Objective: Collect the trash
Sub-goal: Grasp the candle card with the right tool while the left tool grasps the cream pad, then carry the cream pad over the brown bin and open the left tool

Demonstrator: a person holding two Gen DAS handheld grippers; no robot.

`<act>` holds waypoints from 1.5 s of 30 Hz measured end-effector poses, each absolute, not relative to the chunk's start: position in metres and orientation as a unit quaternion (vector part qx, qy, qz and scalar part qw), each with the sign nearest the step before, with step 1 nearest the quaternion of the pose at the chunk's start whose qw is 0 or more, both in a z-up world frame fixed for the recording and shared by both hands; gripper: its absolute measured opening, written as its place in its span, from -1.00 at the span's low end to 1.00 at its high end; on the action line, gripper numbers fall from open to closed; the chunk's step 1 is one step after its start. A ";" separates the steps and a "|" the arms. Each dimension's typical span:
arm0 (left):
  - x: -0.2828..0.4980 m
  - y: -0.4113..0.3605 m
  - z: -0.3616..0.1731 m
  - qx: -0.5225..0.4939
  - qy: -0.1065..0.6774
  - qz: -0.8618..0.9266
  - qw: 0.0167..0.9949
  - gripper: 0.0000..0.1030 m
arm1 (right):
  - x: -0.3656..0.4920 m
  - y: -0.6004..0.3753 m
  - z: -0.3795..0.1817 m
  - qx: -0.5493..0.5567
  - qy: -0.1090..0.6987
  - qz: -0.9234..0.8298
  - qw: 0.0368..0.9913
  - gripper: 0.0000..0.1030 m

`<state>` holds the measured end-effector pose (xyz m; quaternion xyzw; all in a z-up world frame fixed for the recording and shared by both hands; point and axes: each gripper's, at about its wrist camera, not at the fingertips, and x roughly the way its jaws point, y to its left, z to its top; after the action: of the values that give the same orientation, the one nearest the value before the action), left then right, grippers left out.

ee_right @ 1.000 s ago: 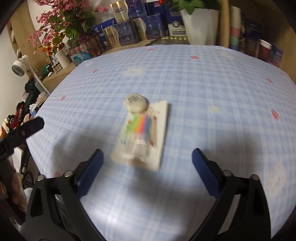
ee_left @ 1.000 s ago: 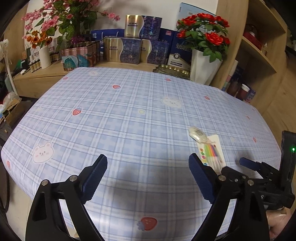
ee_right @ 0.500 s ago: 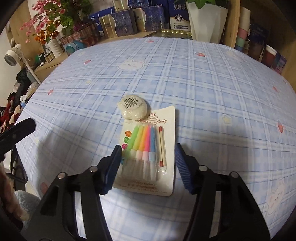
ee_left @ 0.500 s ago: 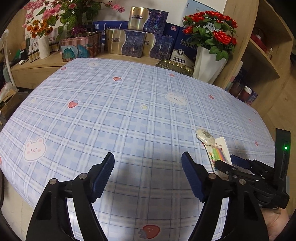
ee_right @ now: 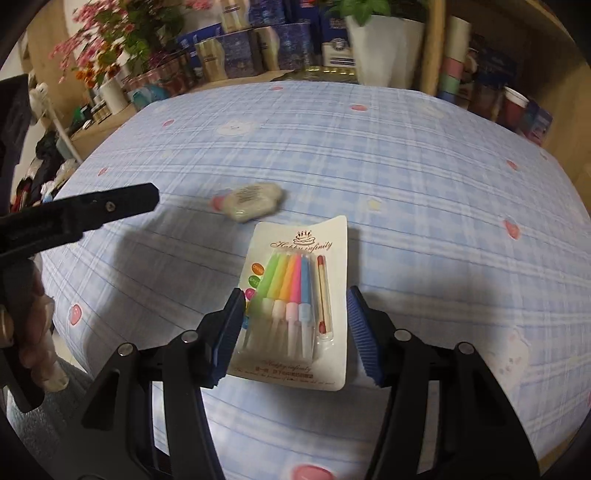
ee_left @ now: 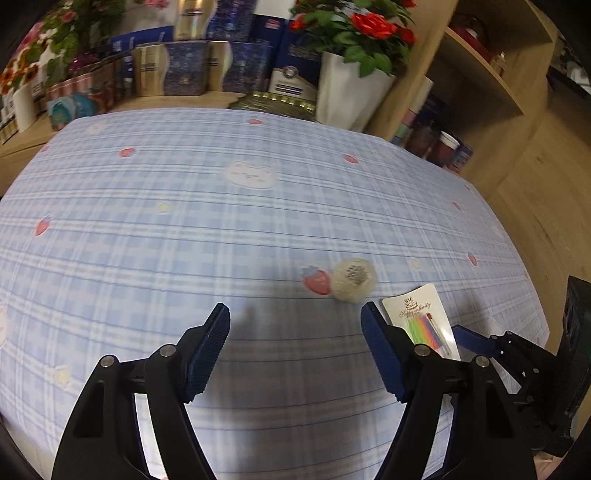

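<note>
Since a second ago my right gripper (ee_right: 295, 325) has closed in from wide open, and its blue pads now flank the candle pack (ee_right: 295, 299) at its lower half; the left pad looks pressed to the card's edge, but I cannot tell if the right pad touches, so I log it as bracketing, not clamping. The pack itself lies flat on the blue plaid tablecloth (ee_right: 424, 177), where it was before. My left gripper (ee_left: 295, 350) has also narrowed a little and has come across the cloth toward the pack; its jaws stand apart with nothing between them, hovering just left of the pack (ee_left: 421, 317) in its own view. The crumpled white wad (ee_left: 354, 280) sits on the cloth just beyond the pack's top left corner, touching a printed strawberry, unmoved. Containers, all beyond the pack at the table's far edge: a white vase (ee_left: 347, 92) holding red roses (ee_left: 369, 26); to its left a row of blue and gold gift boxes (ee_left: 184, 66), closed, contents not visible; further left a white pot (ee_right: 114, 94) of pink flowers (ee_right: 99, 40). Right of the vase, wooden shelves (ee_left: 491, 66) hold stacked paper cups (ee_right: 452, 74).
</note>
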<state>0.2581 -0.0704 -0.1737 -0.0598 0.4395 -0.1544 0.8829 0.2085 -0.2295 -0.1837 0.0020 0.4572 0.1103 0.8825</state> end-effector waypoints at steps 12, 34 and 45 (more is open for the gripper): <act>0.298 -0.132 -0.191 0.033 0.453 -0.216 0.864 0.02 | 0.200 -0.296 -0.183 0.058 0.449 0.065 0.889 0.11; 0.269 -0.112 -0.193 0.061 0.456 -0.225 0.859 -0.30 | 0.184 -0.292 -0.174 0.073 0.436 0.074 0.894 0.11; 0.218 -0.057 -0.163 0.016 0.440 -0.221 0.870 -0.31 | 0.159 -0.269 -0.157 0.070 0.425 0.092 0.898 0.11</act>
<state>0.2179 -0.0567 -0.1634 0.0163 0.4397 -0.2210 0.8704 0.1586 -0.2686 -0.1568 0.0697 0.4250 0.0916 0.8979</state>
